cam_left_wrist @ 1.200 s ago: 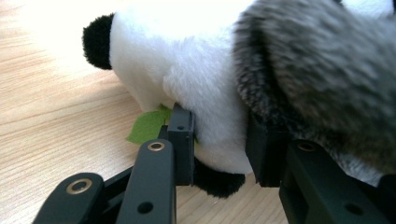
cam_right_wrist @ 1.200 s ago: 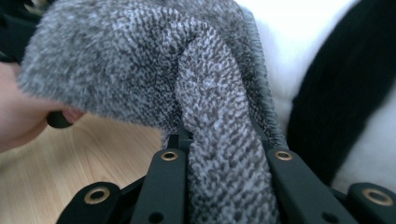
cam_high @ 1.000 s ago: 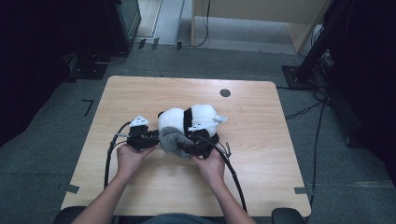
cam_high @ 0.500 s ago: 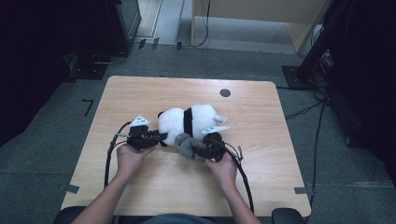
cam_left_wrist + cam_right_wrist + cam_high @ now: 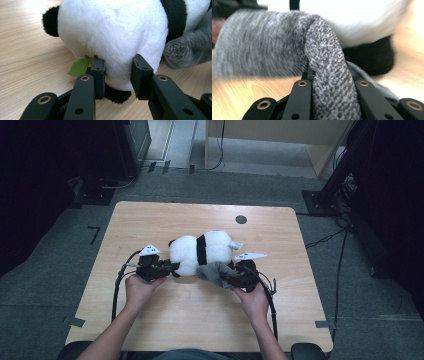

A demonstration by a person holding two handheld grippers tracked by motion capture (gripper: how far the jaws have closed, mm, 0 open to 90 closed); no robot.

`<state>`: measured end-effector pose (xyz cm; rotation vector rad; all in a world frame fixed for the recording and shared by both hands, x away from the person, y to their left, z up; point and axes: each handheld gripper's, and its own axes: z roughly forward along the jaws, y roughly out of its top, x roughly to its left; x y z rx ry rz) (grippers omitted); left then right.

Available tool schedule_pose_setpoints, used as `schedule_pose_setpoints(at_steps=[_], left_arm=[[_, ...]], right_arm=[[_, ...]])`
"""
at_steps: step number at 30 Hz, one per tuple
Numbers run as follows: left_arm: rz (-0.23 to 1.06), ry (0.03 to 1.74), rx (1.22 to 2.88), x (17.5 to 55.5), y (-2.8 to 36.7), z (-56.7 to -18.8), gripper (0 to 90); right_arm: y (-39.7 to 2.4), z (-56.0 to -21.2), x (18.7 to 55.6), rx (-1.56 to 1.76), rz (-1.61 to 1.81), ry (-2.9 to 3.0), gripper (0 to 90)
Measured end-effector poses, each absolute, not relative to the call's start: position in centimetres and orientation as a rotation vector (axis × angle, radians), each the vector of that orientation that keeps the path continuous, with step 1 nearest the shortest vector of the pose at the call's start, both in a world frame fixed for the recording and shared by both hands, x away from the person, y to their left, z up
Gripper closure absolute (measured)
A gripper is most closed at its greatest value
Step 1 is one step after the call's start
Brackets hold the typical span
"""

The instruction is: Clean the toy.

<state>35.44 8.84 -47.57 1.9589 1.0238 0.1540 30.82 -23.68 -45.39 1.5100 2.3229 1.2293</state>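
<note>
Two hand-held grippers work on one plush panda point(image 5: 200, 252) lying on its side near the middle of the wooden table point(image 5: 150, 220). At the left, the left gripper point(image 5: 117, 75) is clamped on the panda's white lower body; a green leaf tag point(image 5: 79, 67) lies under the toy beside the jaw. At the right, the right gripper point(image 5: 329, 82) is closed on a grey knitted cloth point(image 5: 324, 75), which drapes against the panda's right end.

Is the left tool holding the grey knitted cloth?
No, the left tool is clamped on the white body of the panda plush.
</note>
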Motion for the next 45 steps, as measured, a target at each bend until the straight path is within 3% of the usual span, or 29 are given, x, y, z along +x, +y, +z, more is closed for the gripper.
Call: schedule_pose_setpoints(at_steps=[8,35,45], left_arm=[[0.151,1.021,1.959,35.5,8.8,-47.6,67.9],[0.155,1.023,1.960,35.5,8.8,-47.6,68.0],[0.154,1.023,1.956,35.4,8.8,-47.6,67.9]], right_arm=[[-26.3,-44.4,31.2,1.571,1.275,2.196,76.7],[-29.6,-48.3,34.7,1.753,0.991,2.199,76.8],[-31.6,-46.4,34.8,1.710,0.999,2.090,76.8]])
